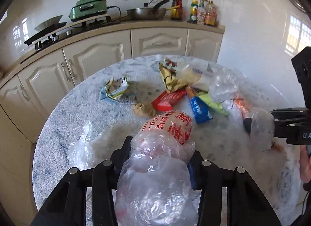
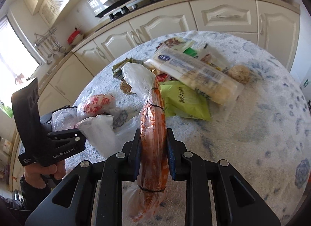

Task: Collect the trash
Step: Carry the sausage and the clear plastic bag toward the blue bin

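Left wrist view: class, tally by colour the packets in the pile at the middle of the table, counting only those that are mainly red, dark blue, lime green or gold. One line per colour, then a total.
Red packet: 1
Dark blue packet: 1
Lime green packet: 1
Gold packet: 1
Total: 4

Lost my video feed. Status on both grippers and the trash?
Left gripper shut on clear plastic bag. Right gripper shut on orange-printed bag. Wrappers remain on table. Nothing blocking.
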`<state>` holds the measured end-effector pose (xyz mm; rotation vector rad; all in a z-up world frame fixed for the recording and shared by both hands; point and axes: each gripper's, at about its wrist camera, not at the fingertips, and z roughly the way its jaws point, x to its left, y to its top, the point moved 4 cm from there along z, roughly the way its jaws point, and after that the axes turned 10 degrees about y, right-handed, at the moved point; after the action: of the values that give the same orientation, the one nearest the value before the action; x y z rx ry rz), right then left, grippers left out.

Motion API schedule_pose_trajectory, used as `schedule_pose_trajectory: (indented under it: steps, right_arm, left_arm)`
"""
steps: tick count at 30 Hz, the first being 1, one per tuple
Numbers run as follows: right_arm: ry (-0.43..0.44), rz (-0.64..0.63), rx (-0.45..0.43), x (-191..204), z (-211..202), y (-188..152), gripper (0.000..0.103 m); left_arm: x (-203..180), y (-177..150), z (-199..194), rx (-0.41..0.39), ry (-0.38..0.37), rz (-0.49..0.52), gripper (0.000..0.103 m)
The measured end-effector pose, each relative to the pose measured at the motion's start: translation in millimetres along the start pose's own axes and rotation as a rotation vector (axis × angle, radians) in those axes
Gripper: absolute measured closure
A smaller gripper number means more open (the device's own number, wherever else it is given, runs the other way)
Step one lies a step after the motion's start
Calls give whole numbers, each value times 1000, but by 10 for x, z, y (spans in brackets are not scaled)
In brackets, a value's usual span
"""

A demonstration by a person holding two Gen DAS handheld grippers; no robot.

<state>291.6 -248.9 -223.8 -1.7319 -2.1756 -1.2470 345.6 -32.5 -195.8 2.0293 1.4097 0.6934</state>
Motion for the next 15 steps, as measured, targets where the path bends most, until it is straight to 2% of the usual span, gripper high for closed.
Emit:
schedule_pose_trajectory:
  steps: [5, 7, 13, 15]
  right_arm:
    - [0, 2, -42, -11, -219, -6, 81]
    - [2, 4, -50, -31, -277, -16, 81]
    - [10, 14, -56, -85, -365, -127, 81]
    - [9, 10, -23, -87, -305, -173, 81]
  left_arm:
    - [75, 43, -361, -98, -49, -70, 60]
    - [107, 62, -435, -128, -43, -91, 60]
    - [43, -3, -535, -139, -48, -120, 60]
    - [-30, -41, -546, -133, -55, -114, 60]
